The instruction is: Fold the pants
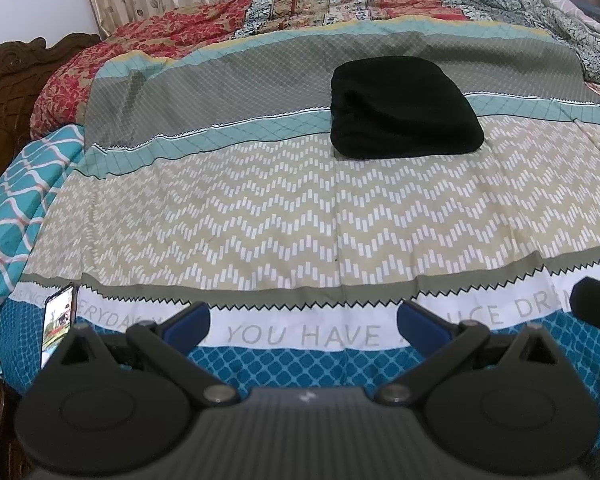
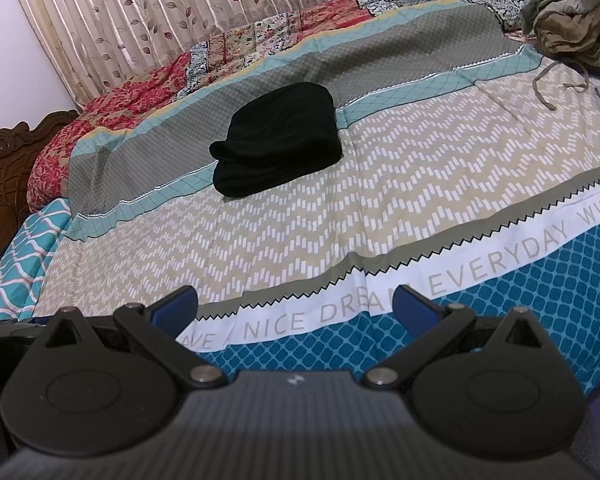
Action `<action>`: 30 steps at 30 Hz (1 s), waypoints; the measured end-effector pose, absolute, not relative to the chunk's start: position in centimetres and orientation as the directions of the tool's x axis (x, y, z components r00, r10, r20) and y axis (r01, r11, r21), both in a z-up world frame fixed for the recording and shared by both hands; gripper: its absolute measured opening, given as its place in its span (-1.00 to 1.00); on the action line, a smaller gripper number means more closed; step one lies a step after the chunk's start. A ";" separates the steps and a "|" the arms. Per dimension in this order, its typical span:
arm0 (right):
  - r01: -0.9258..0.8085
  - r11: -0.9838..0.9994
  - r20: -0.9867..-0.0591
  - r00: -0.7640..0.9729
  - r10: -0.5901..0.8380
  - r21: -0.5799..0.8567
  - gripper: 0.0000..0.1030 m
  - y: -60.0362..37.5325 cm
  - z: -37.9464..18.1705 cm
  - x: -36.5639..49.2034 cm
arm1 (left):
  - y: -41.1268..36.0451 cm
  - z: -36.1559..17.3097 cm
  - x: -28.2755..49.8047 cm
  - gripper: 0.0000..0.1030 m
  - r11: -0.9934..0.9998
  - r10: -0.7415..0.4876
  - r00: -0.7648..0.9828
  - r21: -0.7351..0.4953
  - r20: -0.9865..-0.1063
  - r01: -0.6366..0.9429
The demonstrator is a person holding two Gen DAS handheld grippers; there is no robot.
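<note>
Black pants [image 1: 404,108] sit as a compact folded bundle mid-bed, straddling the teal stripe between the grey and beige chevron bands of the bedsheet [image 1: 260,216], well in from the near edge. I've got both tools hovering over that near edge by the printed text strip: left gripper [image 1: 304,320] jaws spread wide, holding nothing; right gripper [image 2: 296,308] same, wide apart and empty. From the left the bundle lies ahead and to the right; from the right it's ahead and slightly left, so it sits roughly between them, neither clearly nearer. Long axis hard to call. Fold looks done, I judge. Phone [image 1: 60,324] at near-left edge; crumpled clothes [image 2: 572,20] at far-right corner.
</note>
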State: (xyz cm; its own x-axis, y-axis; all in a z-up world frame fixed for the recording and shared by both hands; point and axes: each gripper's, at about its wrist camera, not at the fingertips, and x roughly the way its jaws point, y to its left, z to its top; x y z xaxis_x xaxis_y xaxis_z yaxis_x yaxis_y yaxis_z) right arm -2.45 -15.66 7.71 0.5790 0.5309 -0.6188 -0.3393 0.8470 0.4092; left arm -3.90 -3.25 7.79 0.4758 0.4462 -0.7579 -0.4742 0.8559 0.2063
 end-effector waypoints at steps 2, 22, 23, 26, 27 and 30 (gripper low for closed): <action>-0.339 0.847 -0.619 0.579 0.531 0.410 1.00 -15.7 7.7 -2.4 | -3.3 7.8 -3.9 1.00 0.856 0.446 0.476 0.206 -0.758 -0.474; -0.338 0.847 -0.617 0.580 0.531 0.411 1.00 -15.7 7.7 -2.5 | -3.4 7.5 -4.0 1.00 0.859 0.439 0.473 0.202 -0.764 -0.471; -0.338 0.847 -0.617 0.581 0.531 0.411 1.00 -15.8 7.7 -2.5 | -3.4 7.5 -4.0 1.00 0.859 0.439 0.473 0.202 -0.764 -0.471; -0.340 0.846 -0.616 0.580 0.532 0.411 1.00 -15.8 7.7 -2.4 | -3.4 7.5 -4.0 1.00 0.858 0.440 0.472 0.202 -0.764 -0.472; -0.339 0.846 -0.617 0.580 0.532 0.411 1.00 -15.8 7.7 -2.4 | -3.4 7.5 -4.0 1.00 0.858 0.439 0.473 0.202 -0.764 -0.472; -0.339 0.846 -0.617 0.579 0.532 0.411 1.00 -15.9 7.7 -2.4 | -3.4 7.5 -4.0 1.00 0.859 0.439 0.473 0.202 -0.764 -0.471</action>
